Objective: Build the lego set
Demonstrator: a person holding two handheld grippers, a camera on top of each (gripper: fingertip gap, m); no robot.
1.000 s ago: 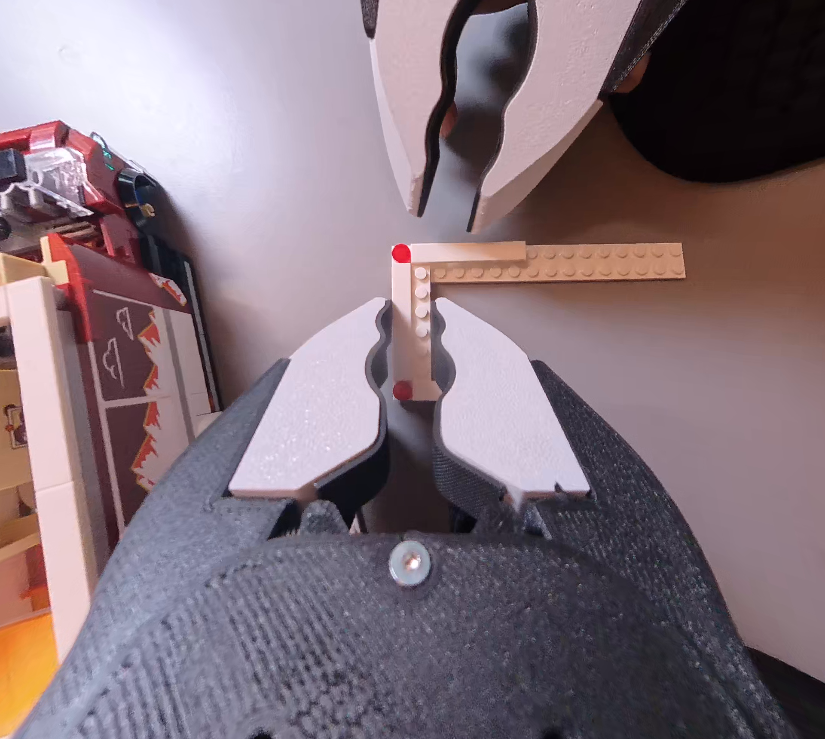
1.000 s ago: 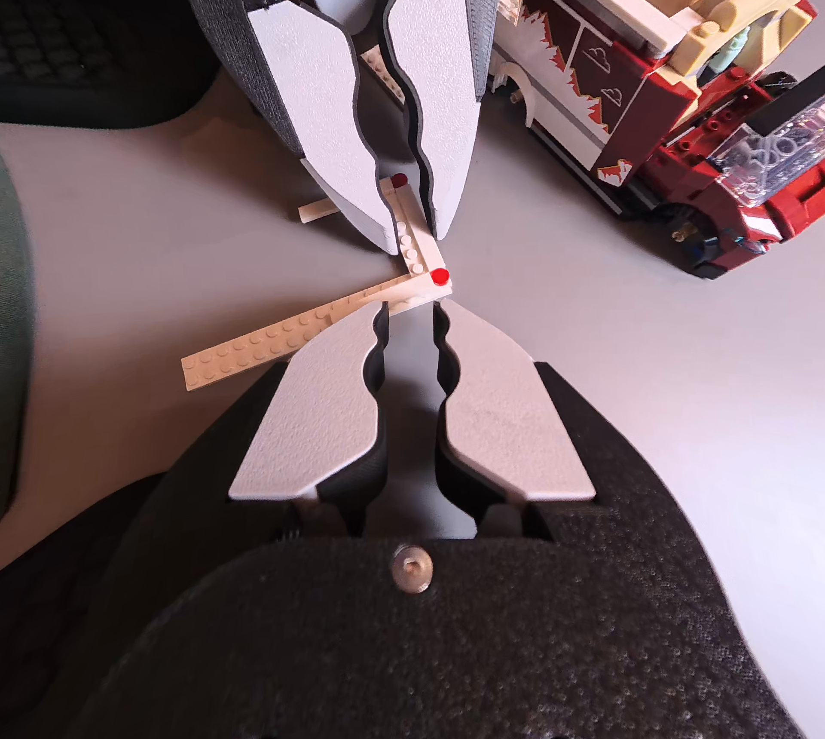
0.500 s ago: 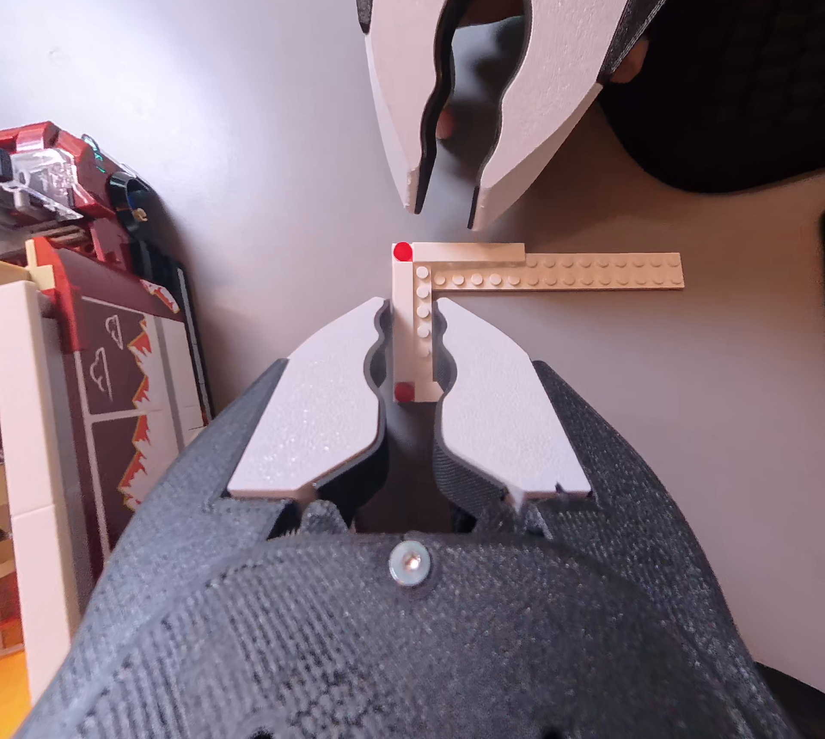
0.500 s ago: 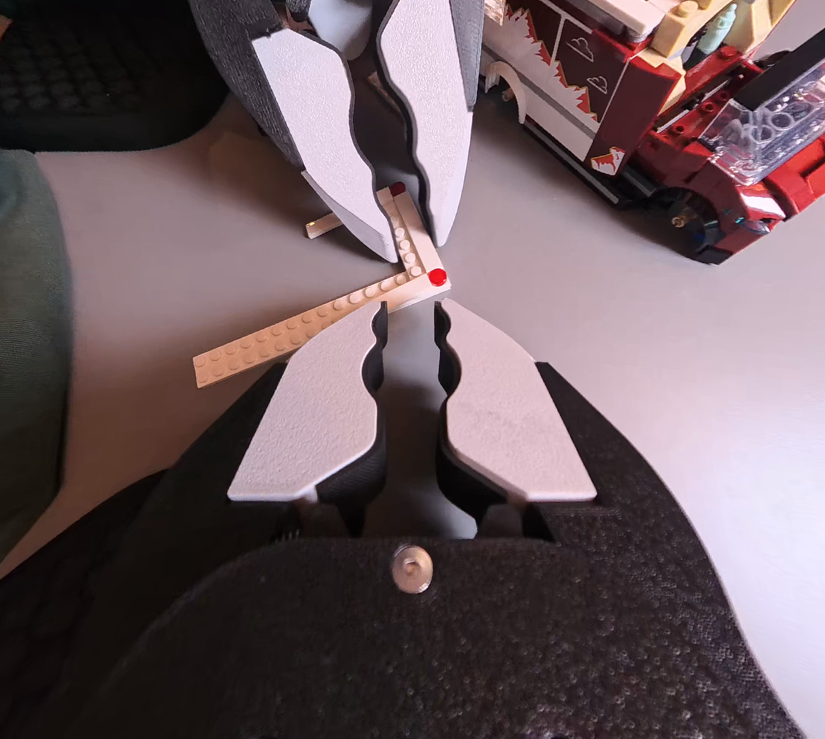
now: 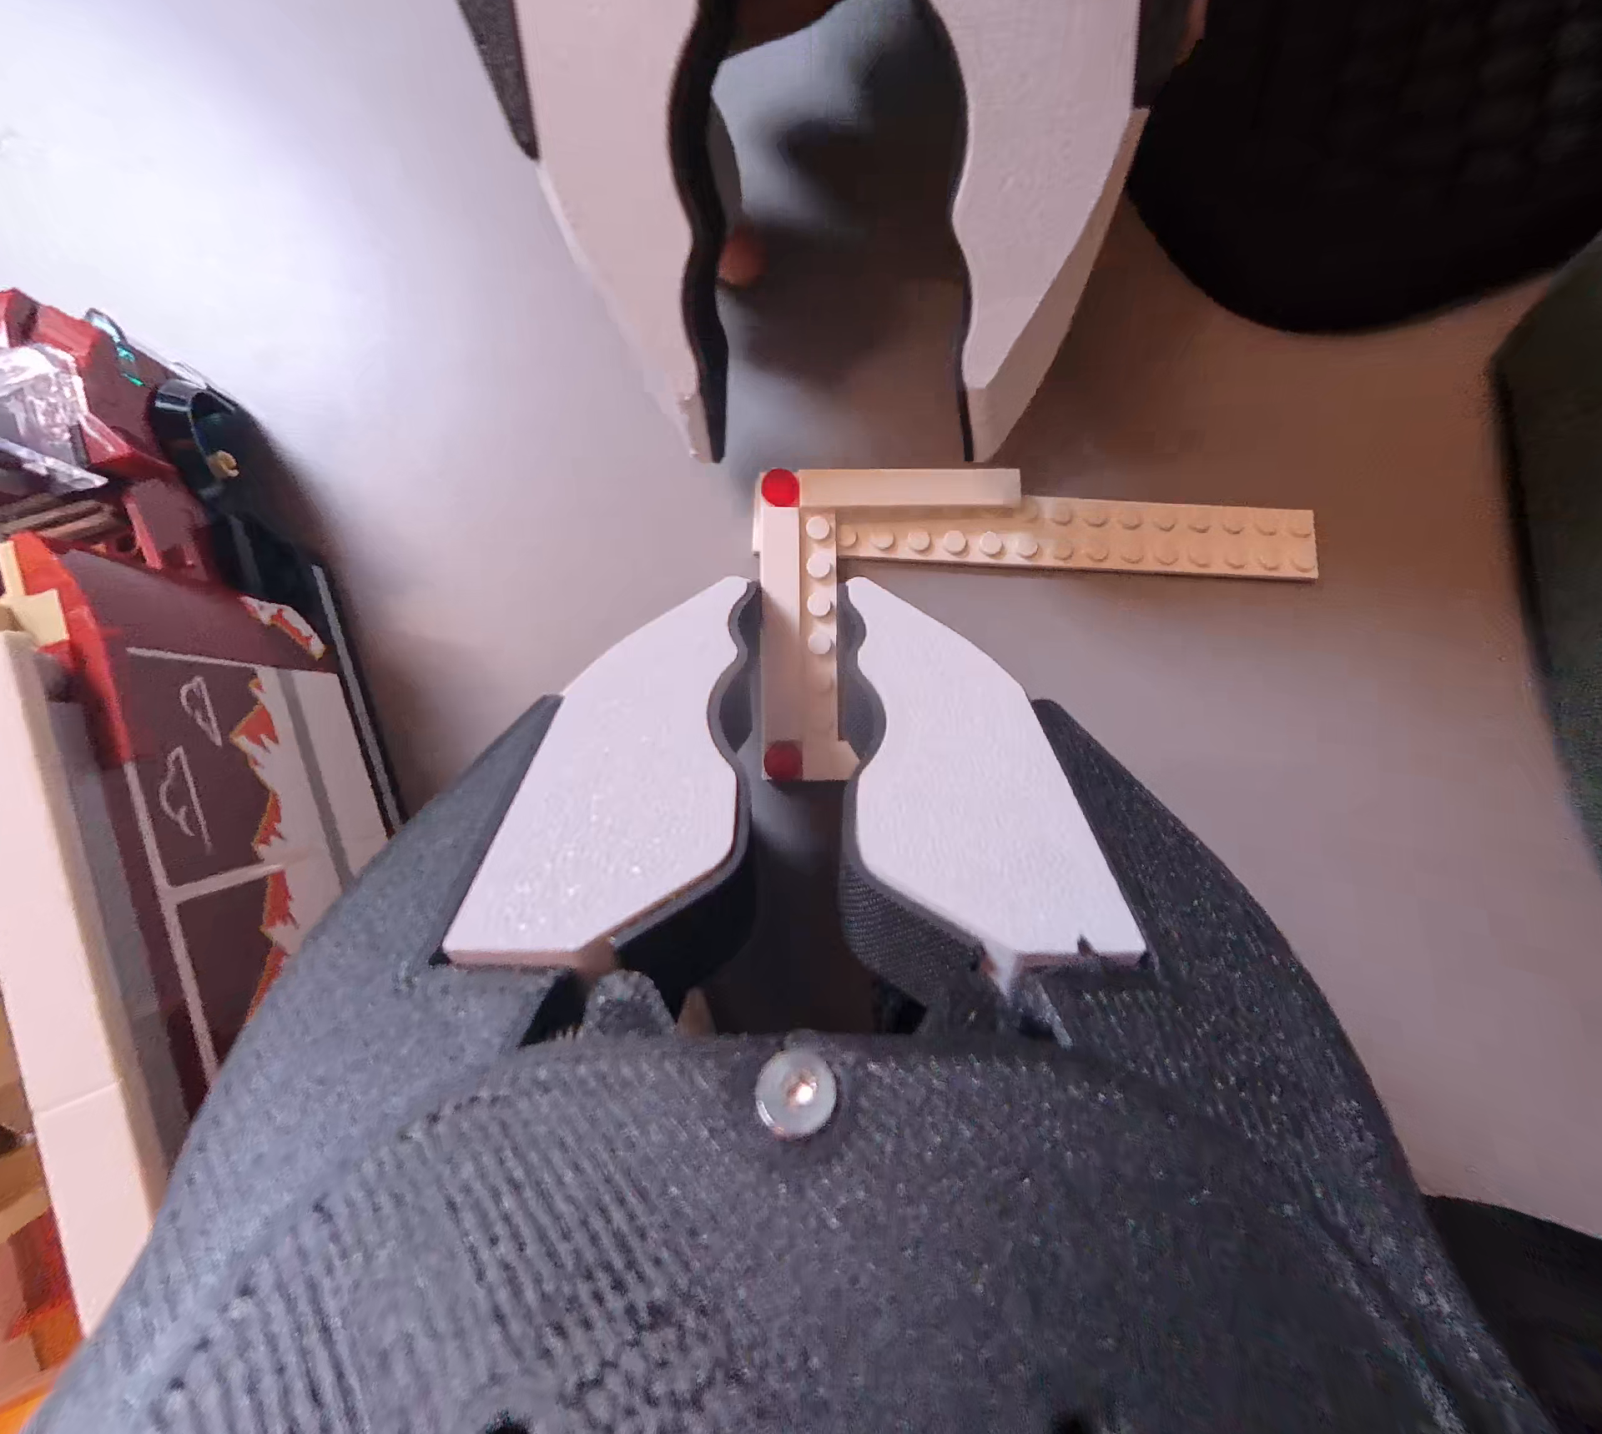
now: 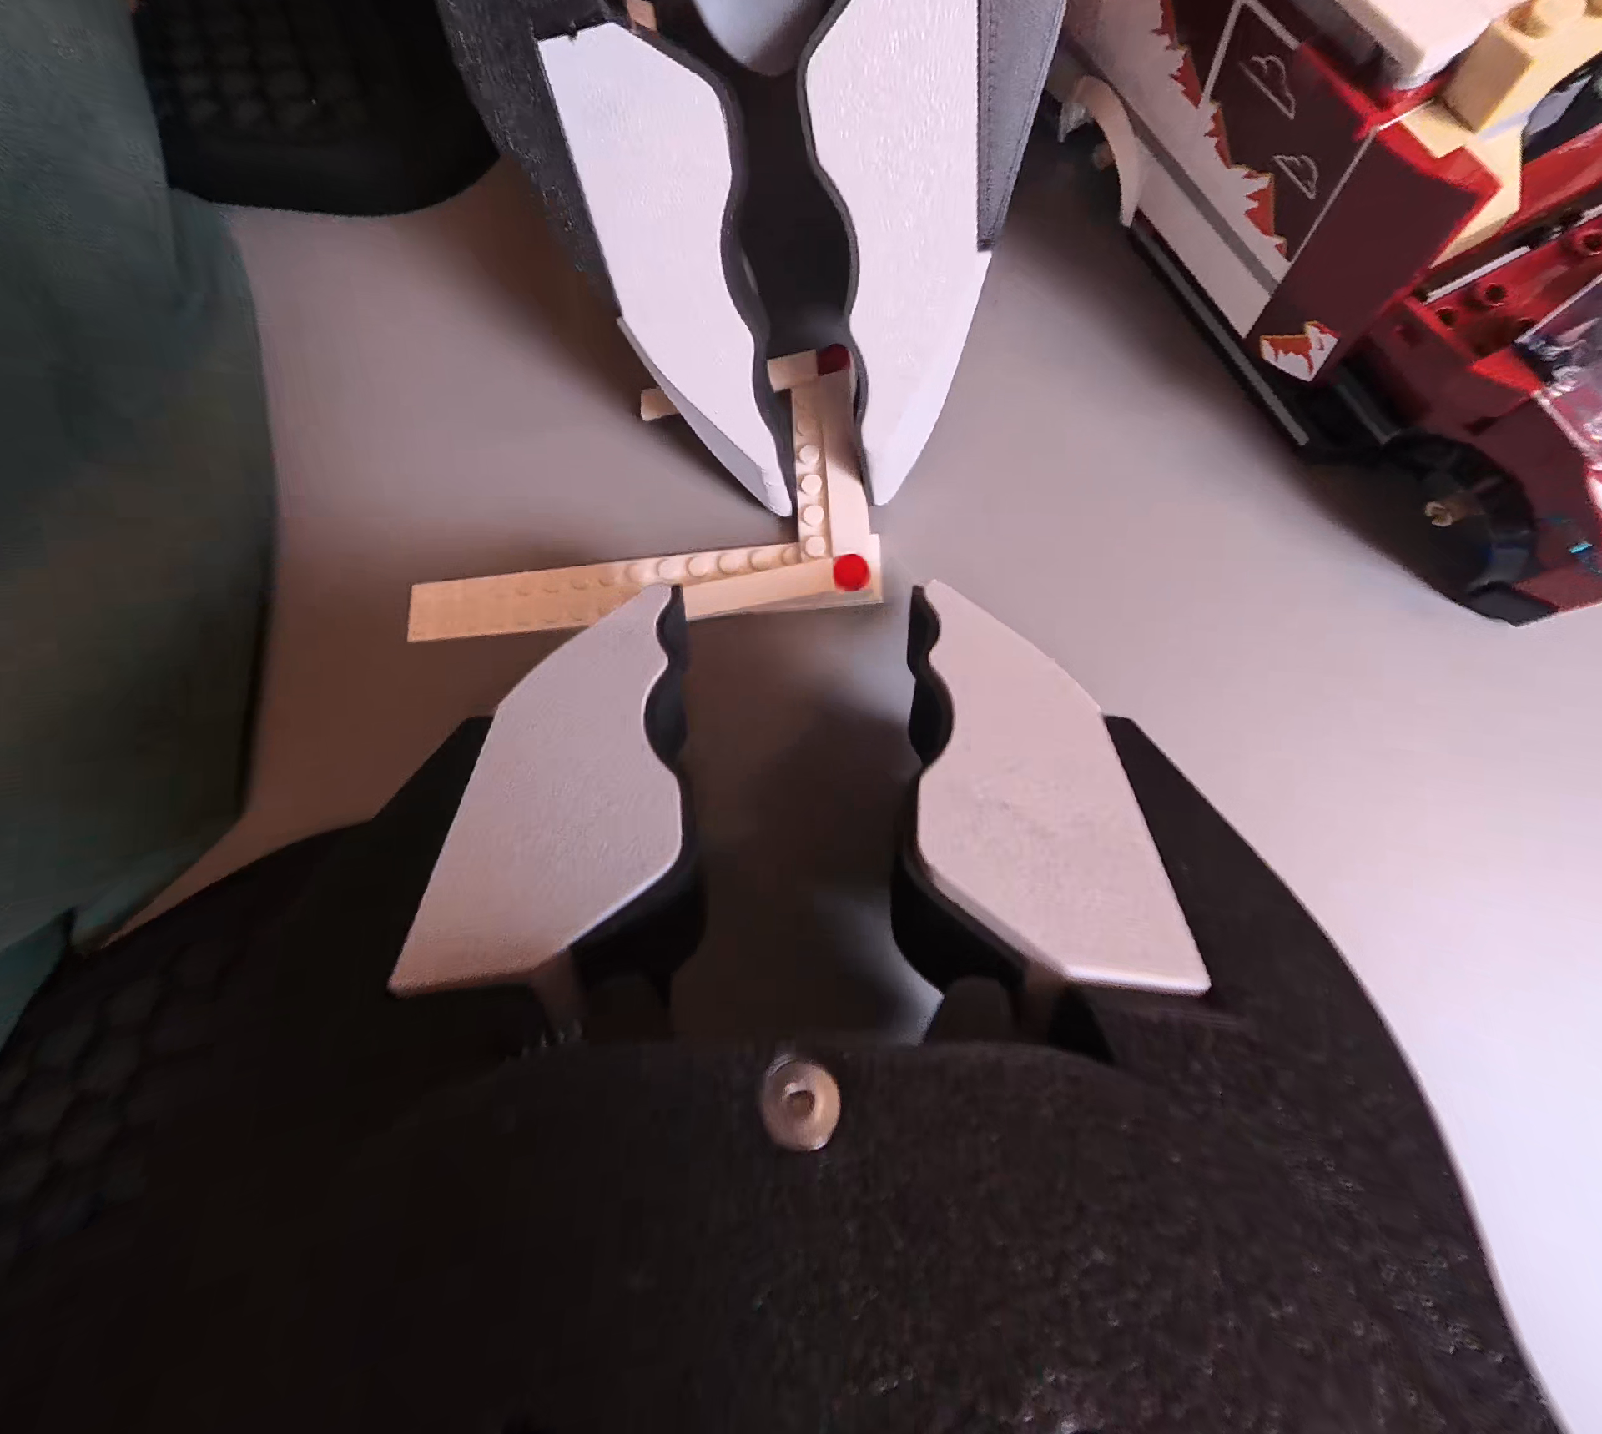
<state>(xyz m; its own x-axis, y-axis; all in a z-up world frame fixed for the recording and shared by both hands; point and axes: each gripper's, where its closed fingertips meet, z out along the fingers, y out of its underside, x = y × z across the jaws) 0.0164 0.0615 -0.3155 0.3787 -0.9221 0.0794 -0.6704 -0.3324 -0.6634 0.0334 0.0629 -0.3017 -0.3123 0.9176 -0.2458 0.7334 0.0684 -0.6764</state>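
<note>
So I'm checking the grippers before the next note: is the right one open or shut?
Open. The right gripper's fingers stand wide apart, nothing between them, just short of the L-shaped brick piece that the left gripper clamps.

The right gripper, the black hand-held one with white wavy-edged fingers, spread its jaws from a narrow slit to a wide gap in front of the red round stud at the corner of the L-shaped assembly of tan and white studded plastic plates. It also drew closer to that corner, its fingertips ending just beside the white bar on the long arm. The dark red and white brick-built toy van slid toward the edge of both views.
</note>
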